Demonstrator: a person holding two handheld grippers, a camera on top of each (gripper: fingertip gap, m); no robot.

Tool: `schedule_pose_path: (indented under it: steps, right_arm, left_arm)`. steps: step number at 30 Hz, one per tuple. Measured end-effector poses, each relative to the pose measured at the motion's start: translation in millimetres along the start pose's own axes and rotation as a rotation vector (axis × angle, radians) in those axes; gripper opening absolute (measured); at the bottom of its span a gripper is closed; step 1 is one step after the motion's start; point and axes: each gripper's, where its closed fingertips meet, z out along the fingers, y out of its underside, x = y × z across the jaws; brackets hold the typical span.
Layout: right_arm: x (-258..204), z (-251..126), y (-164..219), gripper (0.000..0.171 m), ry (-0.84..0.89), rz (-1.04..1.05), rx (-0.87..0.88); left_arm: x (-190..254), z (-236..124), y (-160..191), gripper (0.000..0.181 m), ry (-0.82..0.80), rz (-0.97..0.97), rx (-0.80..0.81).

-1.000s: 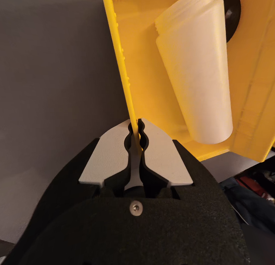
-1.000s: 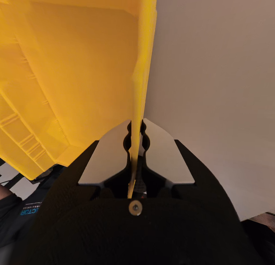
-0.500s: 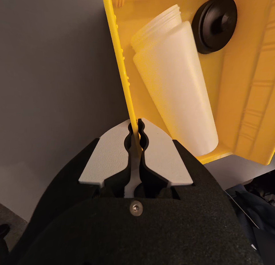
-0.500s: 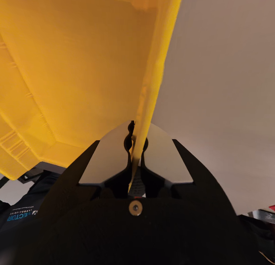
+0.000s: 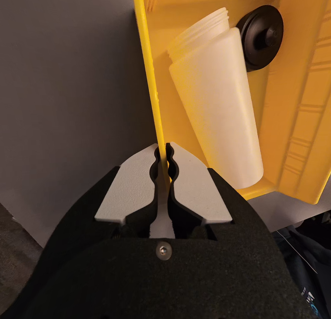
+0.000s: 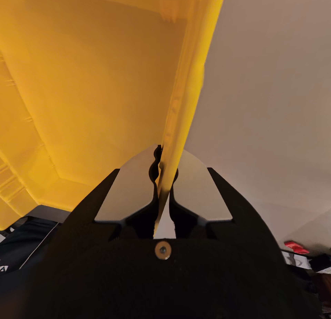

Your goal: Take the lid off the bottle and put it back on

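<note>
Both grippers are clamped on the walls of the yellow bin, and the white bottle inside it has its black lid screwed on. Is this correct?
Not quite. In the left wrist view the lid lies off the bottle, beside its open threaded neck. Both the left gripper and right gripper do clamp the yellow bin.

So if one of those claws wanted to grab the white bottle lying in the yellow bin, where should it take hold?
Probably around the middle of the bottle, coming from above with the fingers across its width. It lies on its side in the bin, round and long, its open threaded neck near the black lid.
</note>
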Motion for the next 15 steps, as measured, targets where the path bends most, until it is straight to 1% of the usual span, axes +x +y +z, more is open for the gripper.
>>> schedule_pose_path:
  steps: [4,8,12,15]
  right_arm:
    - [2.9,-0.6,-9.0,0.006,0.033,-0.018,0.03]
    - [2.4,-0.4,-7.7,0.006,0.018,0.018,0.035]
    - [6.5,-0.7,-5.0,0.006,0.001,0.067,0.04]
    - [6.6,-1.1,-4.9,0.006,0.003,0.054,0.049]
  left_arm:
    - [-0.2,0.1,0.2,0.005,0.001,-0.001,0.008]
    - [-3.0,-0.5,0.8,0.005,-0.019,0.008,0.021]
    - [-15.0,-3.5,2.0,0.005,-0.058,-0.002,0.036]
    - [-22.1,-5.2,2.3,0.005,-0.065,-0.018,0.055]
